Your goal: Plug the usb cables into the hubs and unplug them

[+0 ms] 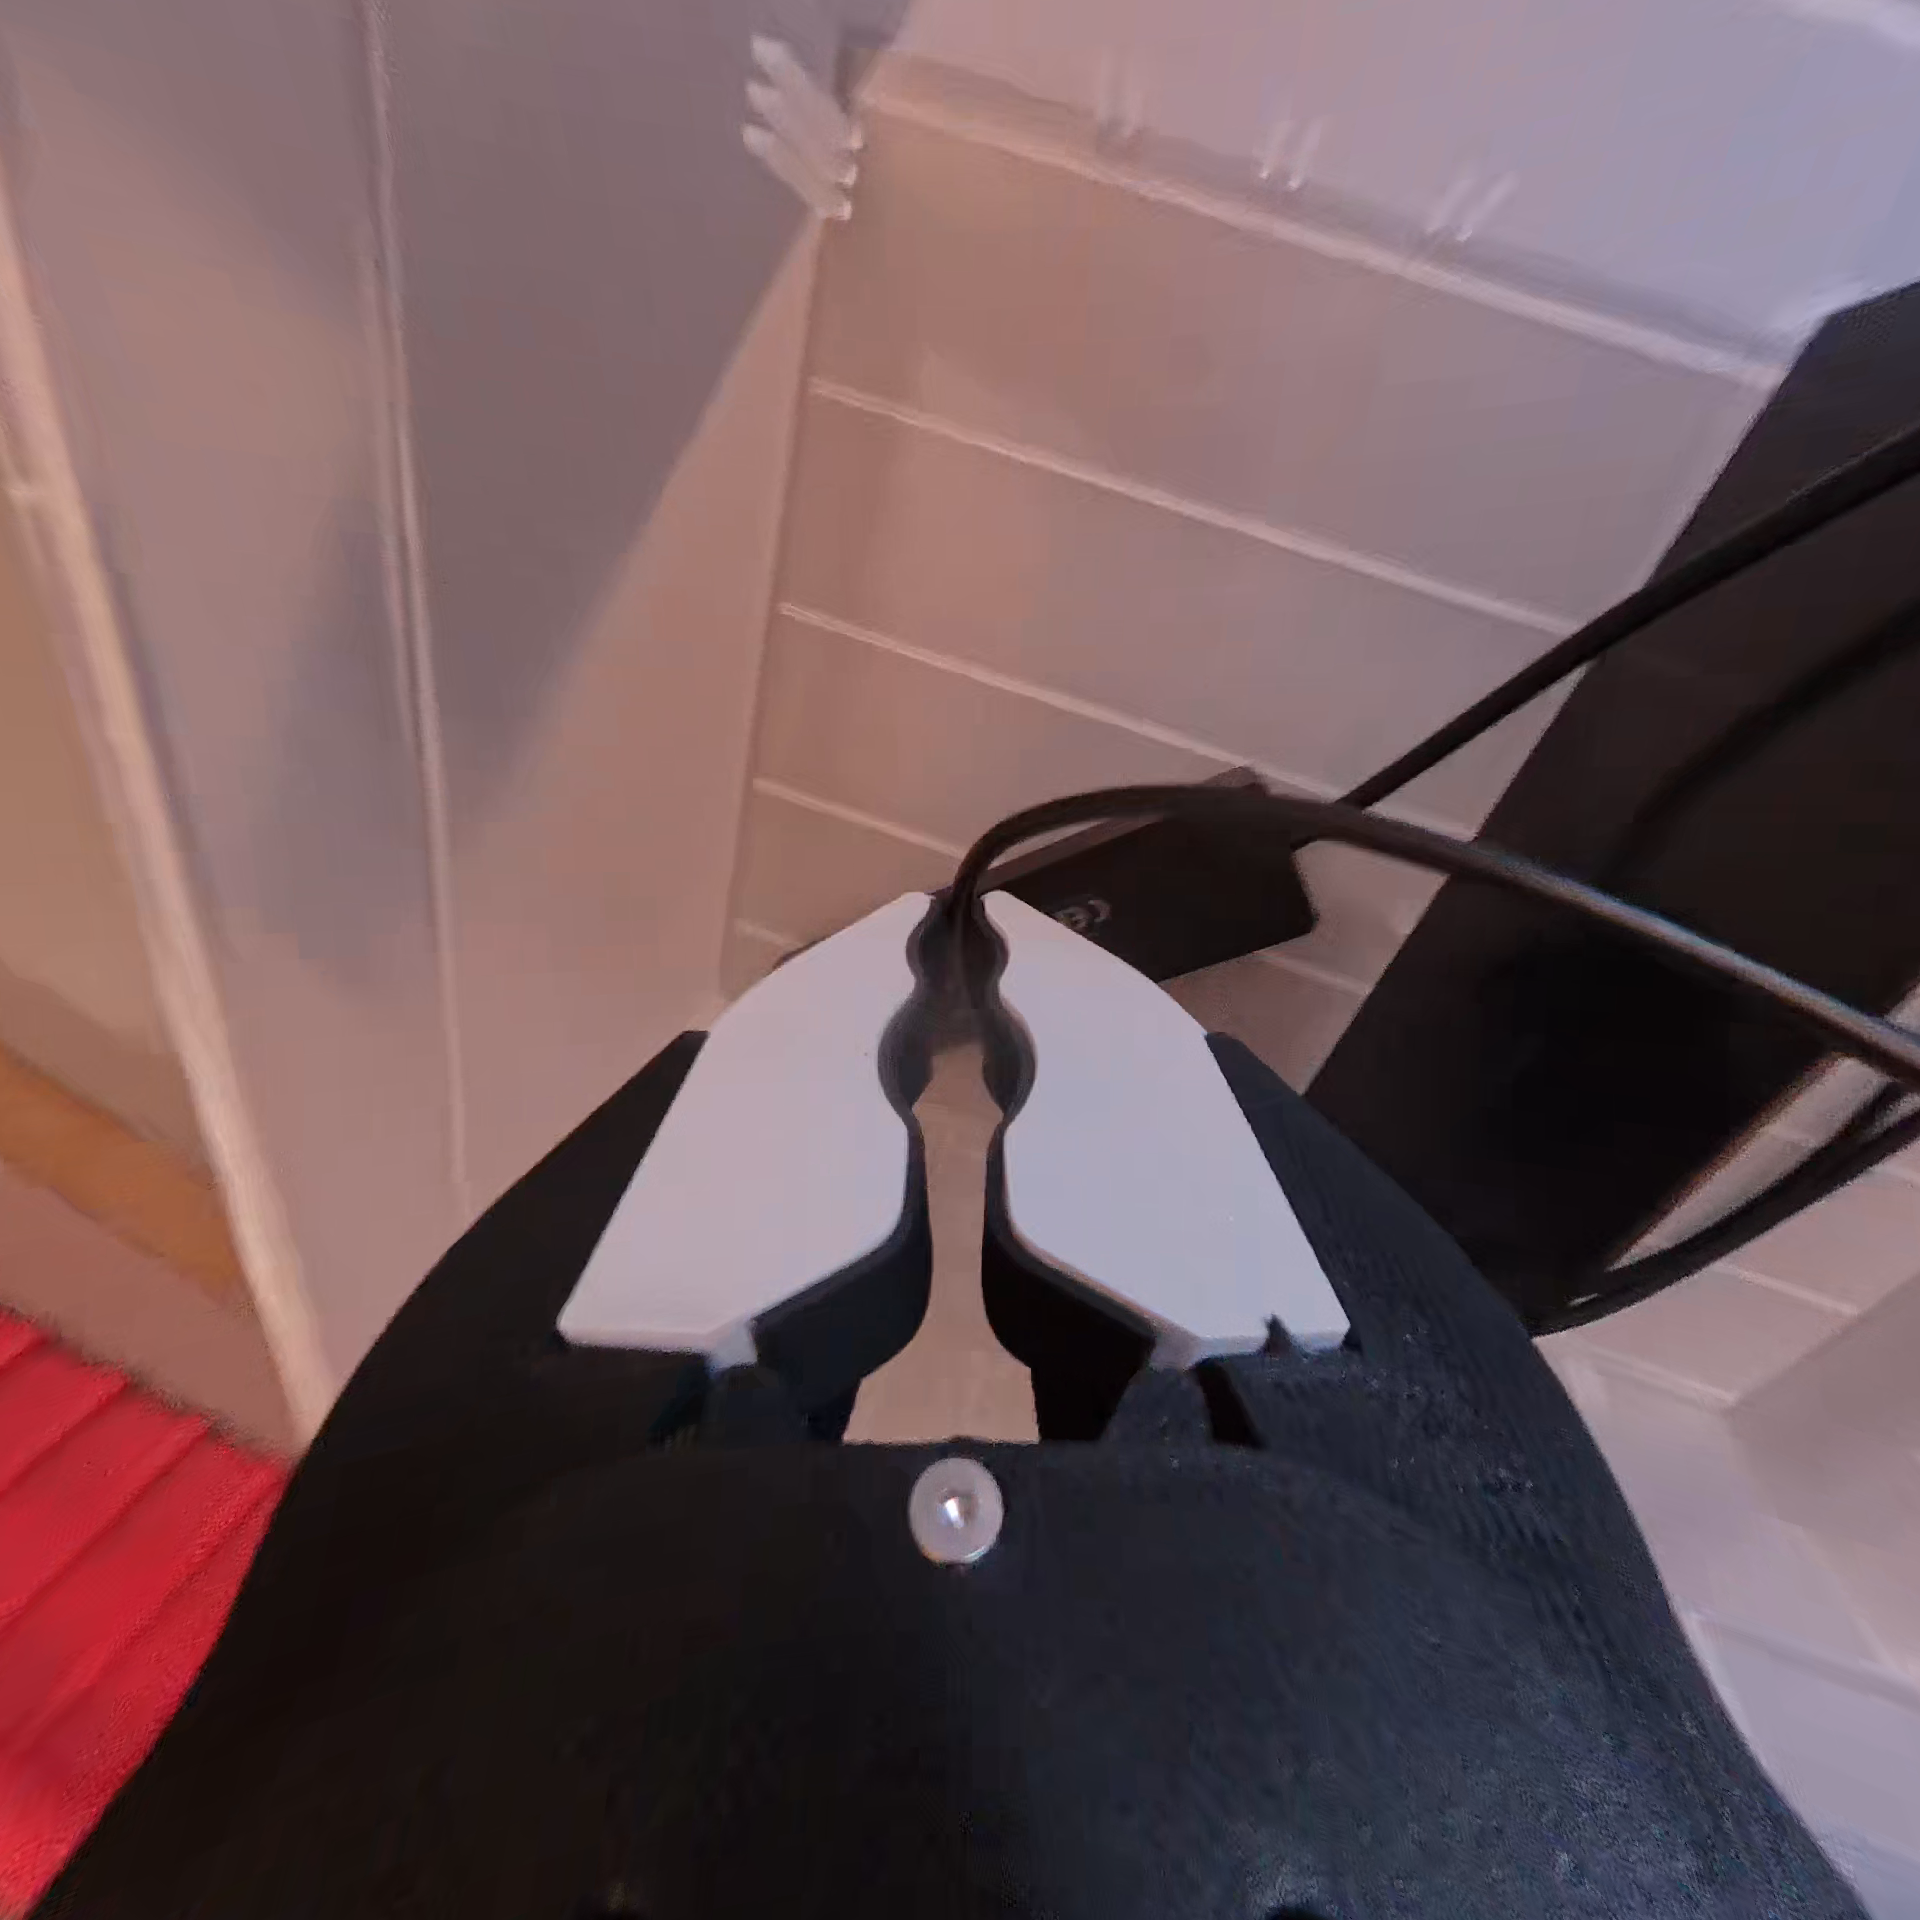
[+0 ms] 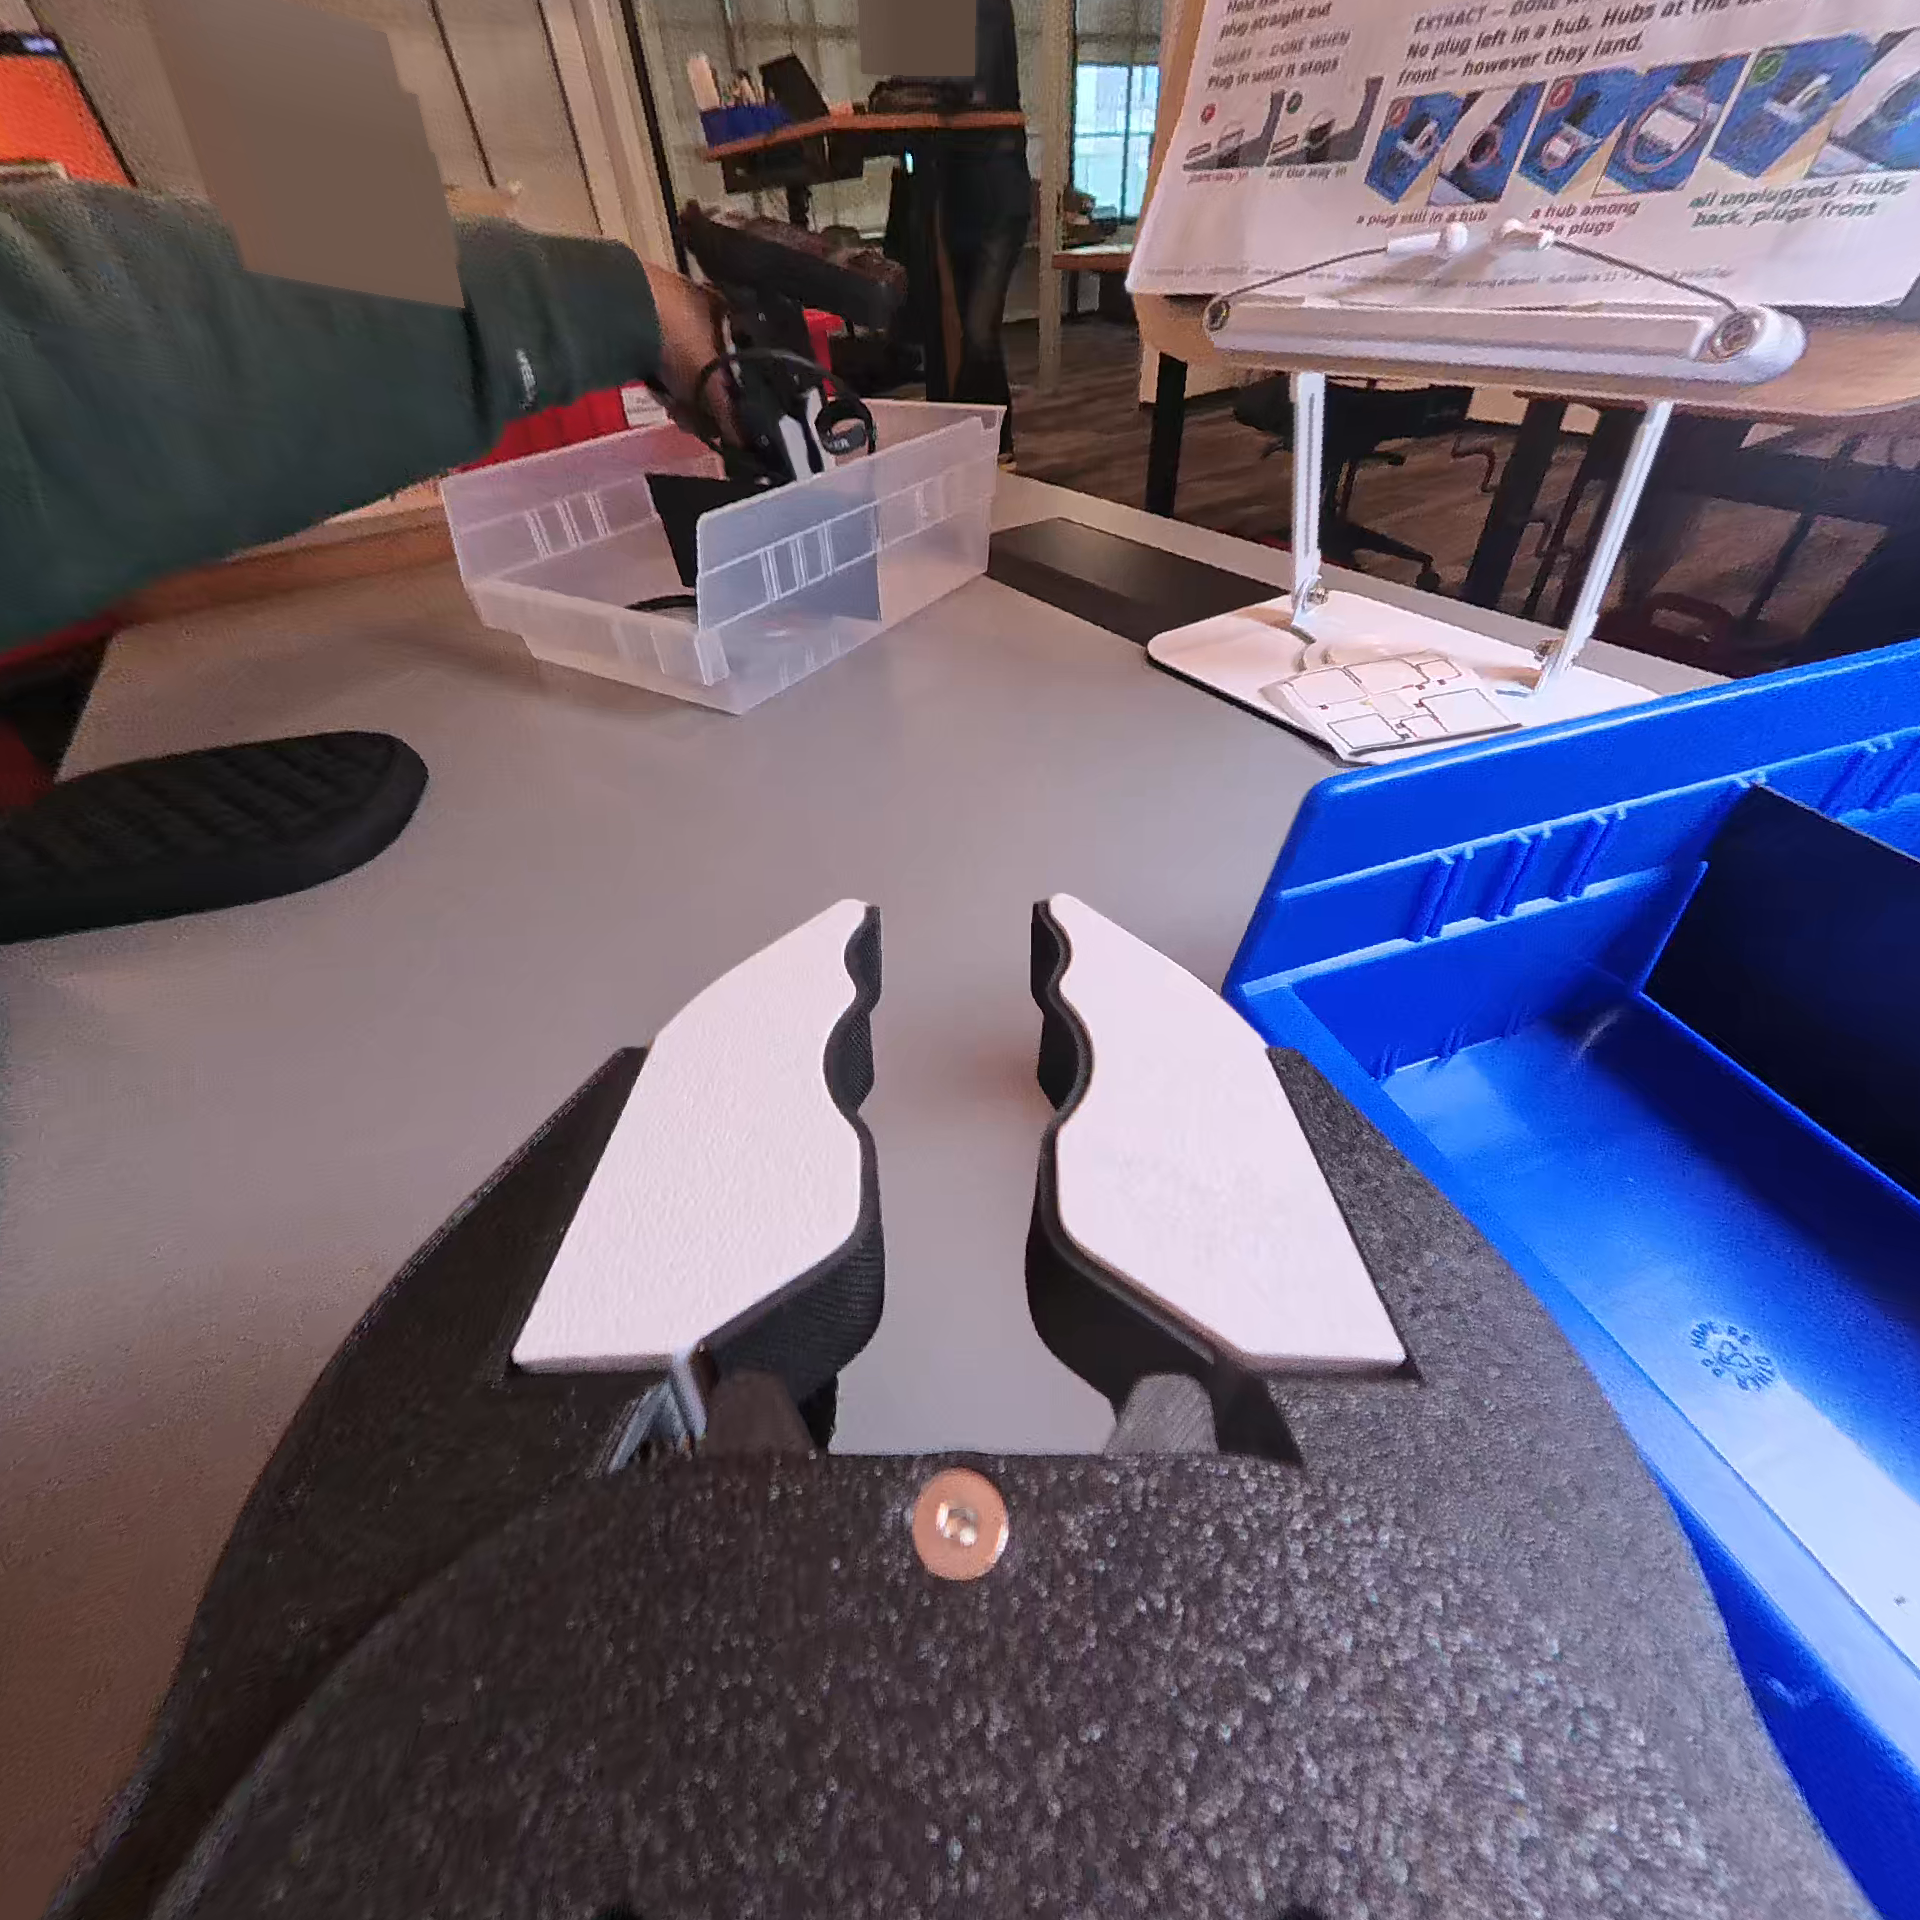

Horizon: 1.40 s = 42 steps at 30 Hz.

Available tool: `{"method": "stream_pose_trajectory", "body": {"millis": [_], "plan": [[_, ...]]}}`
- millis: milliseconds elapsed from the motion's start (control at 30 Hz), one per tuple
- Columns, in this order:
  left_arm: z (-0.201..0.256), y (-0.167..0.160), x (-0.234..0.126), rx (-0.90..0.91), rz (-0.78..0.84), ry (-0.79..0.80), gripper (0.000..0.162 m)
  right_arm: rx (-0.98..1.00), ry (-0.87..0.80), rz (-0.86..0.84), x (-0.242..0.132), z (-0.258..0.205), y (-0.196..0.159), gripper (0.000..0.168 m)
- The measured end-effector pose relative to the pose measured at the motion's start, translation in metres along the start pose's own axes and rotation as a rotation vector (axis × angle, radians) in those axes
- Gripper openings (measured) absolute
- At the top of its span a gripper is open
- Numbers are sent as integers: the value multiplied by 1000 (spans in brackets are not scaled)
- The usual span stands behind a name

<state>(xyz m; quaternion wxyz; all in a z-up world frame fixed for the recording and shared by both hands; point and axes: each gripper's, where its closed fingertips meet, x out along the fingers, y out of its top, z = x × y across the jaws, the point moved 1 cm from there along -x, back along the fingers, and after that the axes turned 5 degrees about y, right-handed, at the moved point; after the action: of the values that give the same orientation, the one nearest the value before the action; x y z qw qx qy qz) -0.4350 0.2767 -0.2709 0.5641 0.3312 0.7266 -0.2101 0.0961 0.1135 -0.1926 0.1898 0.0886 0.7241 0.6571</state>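
In the left wrist view my left gripper (image 1: 958,914) is shut on a black usb cable (image 1: 1455,883), gripped near its end; the cable arcs off to the right. A black hub (image 1: 1174,904) lies just beyond the fingertips, inside a clear plastic bin (image 1: 1091,499). In the right wrist view my right gripper (image 2: 956,925) is open and empty, low over the grey table (image 2: 623,883), left of a blue bin (image 2: 1558,1039). The left gripper (image 2: 800,436) shows far off in the clear bin (image 2: 727,582), held by a green-sleeved arm.
A black divider panel (image 1: 1662,831) stands in the clear bin at the right. A white stand (image 2: 1455,623) holding an instruction sheet is at the back right. A black padded armrest (image 2: 208,821) sits at the left. A person stands at a desk in the background.
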Motion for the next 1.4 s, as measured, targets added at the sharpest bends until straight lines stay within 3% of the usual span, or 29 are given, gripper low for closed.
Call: {"method": "stream_pose_trajectory", "body": {"millis": [33,200,433,633,867,1000,1100,1400], "plan": [[-4,-2,-3,19,-26,32,4,-6,-2,-8,1,0,-1,28],[-29,16,-69,-39,183,172,4,-17,-4,-26,4,0,-4,27],[-40,32,-235,-82,592,401,4,-28,6,-13,5,-6,2,26],[2,51,-376,-54,980,521,5,-66,17,3,8,-20,16,25],[85,87,-493,64,1267,462,4,-122,69,5,47,-48,47,33],[139,107,-537,130,1399,368,4,-220,108,-36,101,-80,56,63],[181,118,-553,192,1476,282,4,-357,-2,-34,140,-86,64,86],[261,121,-598,291,1669,44,4,-314,-34,31,214,-92,82,99]]}}
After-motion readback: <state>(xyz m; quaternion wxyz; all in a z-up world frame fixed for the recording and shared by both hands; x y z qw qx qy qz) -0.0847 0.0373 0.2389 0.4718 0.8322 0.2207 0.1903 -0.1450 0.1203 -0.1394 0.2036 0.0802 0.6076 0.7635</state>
